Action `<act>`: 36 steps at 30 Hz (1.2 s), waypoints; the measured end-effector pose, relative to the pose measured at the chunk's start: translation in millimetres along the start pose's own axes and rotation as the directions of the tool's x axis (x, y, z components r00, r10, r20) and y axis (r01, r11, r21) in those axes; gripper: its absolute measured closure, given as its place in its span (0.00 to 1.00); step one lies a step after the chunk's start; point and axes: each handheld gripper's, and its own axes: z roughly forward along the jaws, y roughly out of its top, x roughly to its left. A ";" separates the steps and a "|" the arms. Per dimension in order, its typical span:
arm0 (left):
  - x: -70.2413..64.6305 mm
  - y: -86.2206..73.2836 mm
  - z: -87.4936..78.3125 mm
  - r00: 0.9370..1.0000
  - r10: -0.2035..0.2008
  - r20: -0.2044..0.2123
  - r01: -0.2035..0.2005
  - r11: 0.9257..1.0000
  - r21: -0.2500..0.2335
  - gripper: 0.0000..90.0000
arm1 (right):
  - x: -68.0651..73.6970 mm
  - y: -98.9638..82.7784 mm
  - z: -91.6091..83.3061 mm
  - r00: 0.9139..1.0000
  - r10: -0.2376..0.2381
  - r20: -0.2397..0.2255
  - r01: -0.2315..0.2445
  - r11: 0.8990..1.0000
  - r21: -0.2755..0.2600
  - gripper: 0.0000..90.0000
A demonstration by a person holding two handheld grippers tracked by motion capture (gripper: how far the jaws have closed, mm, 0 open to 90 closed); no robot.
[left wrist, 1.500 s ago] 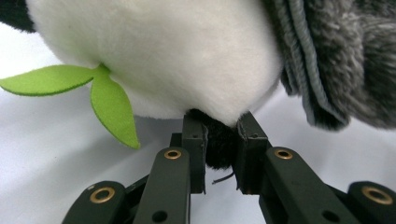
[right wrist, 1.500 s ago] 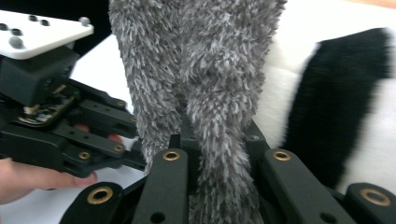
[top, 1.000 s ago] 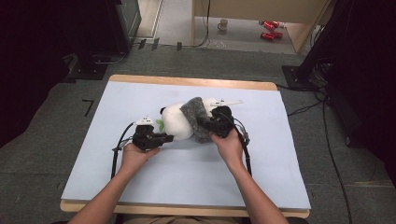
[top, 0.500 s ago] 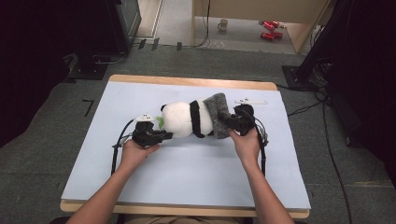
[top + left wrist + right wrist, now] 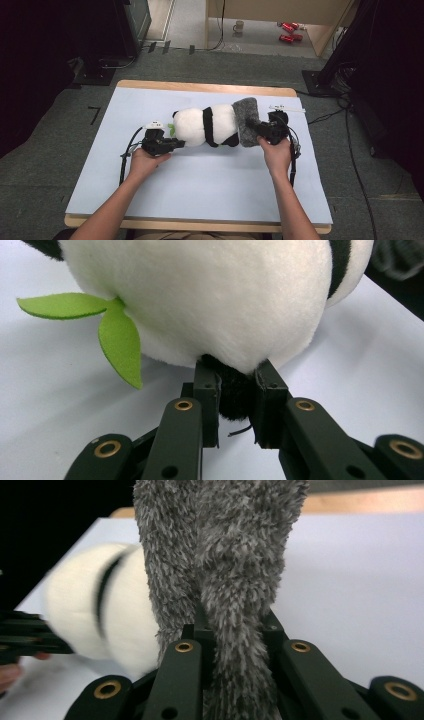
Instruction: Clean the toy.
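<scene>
plush panda (image 5: 205, 126) lying lengthwise mid-mat (image 5: 200, 185), stretched between both claws. left gripper (image 5: 236, 405) clamped on a black furry bit at the panda's white end, beside green felt leaves (image 5: 107, 325). right gripper (image 5: 235, 640) pinching grey fuzzy cloth (image 5: 220, 555) at the panda's other end.

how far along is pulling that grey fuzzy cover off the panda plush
Mostly done: the panda plush lies bare across its white head and black-banded body, and the grey fuzzy cover sits bunched at one end only. In hand: the left claw pinches a black part of the plush, and the right claw grips the cover. Left: sliding the cover fully free.
</scene>
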 end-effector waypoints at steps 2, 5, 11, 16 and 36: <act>-1.2 0.1 0.2 1.000 -0.004 -0.002 0.004 1.000 -0.003 0.86 | 11.3 5.3 -5.9 0.999 -0.027 -0.019 0.026 0.999 -0.021 0.87; -3.1 -0.2 0.5 1.000 -0.003 -0.005 0.003 1.000 -0.002 0.86 | 29.5 10.4 -8.0 0.997 -0.061 -0.054 0.060 0.998 -0.028 0.87; -8.7 -1.9 -1.1 1.000 -0.007 -0.007 0.007 1.000 -0.005 0.85 | 67.6 9.3 8.0 0.981 -0.151 -0.117 0.152 0.988 0.001 0.87; -13.1 -5.7 -1.7 1.000 -0.018 -0.013 0.018 1.000 -0.015 0.85 | 91.0 0.9 28.1 0.968 -0.189 -0.163 0.201 0.978 0.055 0.87; -25.0 -12.3 -4.4 0.999 -0.021 -0.028 0.021 1.000 -0.020 0.85 | 124.1 -24.6 81.4 0.933 -0.273 -0.233 0.310 0.940 0.139 0.86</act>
